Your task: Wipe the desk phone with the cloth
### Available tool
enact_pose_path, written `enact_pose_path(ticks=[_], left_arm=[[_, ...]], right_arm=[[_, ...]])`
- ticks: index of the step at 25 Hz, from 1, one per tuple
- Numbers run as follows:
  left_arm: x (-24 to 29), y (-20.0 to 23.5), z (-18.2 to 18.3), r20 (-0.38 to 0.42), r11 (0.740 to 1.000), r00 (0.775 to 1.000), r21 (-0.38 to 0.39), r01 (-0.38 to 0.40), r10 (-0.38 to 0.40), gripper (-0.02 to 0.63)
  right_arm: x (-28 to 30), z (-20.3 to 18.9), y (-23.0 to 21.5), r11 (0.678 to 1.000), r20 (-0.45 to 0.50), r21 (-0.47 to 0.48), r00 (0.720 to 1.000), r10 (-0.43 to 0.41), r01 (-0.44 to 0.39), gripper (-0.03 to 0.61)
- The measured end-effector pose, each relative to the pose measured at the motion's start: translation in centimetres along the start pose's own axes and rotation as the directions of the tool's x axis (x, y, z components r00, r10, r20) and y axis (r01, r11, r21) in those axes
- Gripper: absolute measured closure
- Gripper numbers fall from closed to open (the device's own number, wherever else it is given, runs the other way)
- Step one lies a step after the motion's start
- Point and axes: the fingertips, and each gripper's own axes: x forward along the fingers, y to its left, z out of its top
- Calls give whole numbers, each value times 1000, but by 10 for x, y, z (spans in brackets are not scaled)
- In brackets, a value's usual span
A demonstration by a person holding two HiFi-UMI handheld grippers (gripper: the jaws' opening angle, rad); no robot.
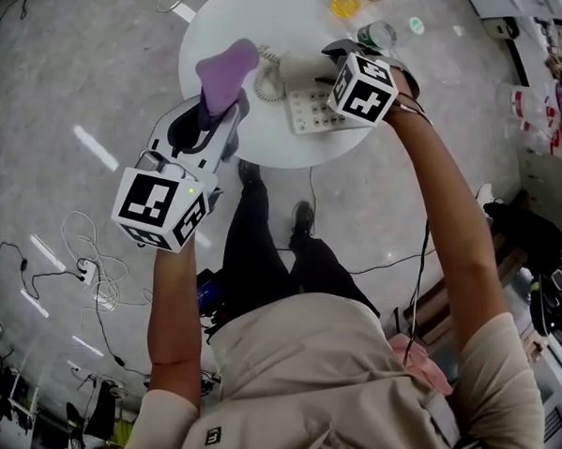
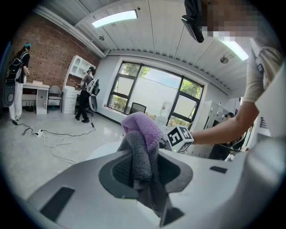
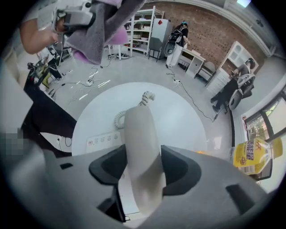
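The white desk phone (image 1: 305, 103) lies on a round white table (image 1: 219, 25), its keypad toward me. Its pale handset (image 3: 142, 147) stands between the jaws of my right gripper (image 3: 144, 172), and both pads press its sides; the coiled cord (image 3: 119, 118) trails to the base (image 3: 102, 141). My left gripper (image 1: 214, 110) is shut on a purple and grey cloth (image 1: 224, 70), held in the air left of the phone. In the left gripper view the cloth (image 2: 140, 143) bunches up out of the jaws, purple end on top.
A clear bottle (image 1: 376, 35) and yellow items (image 1: 345, 4) sit at the table's far side; a yellow packet (image 3: 252, 154) shows at the right. Cables (image 1: 91, 266) lie on the floor to my left. People stand by desks (image 2: 85, 100) far off.
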Motion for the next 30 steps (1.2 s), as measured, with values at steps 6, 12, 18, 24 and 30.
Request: enact_pose_path(ticks=[6, 12, 18, 24, 30], left_arm=[[-1, -3, 7, 11, 1000, 1000, 7, 0, 0, 523], [3, -7, 10, 14, 1000, 1000, -3, 3, -3, 522], [19, -18, 10, 19, 998, 1000, -54, 24, -23, 523], [37, -26, 16, 75, 980, 995, -181, 79, -66, 523], [52, -54, 21, 163, 922, 970, -314, 226, -182, 523]], right_arm=[[-24, 18, -3, 984, 126, 179, 992, -15, -8, 357], [-46, 27, 0, 875, 318, 456, 948, 11, -163, 359], [-86, 41, 9, 538, 621, 663, 784, -8, -520, 359], [-130, 76, 36, 303, 850, 517, 524, -65, -801, 359], [-154, 95, 49, 134, 933, 332, 304, -193, -934, 359]])
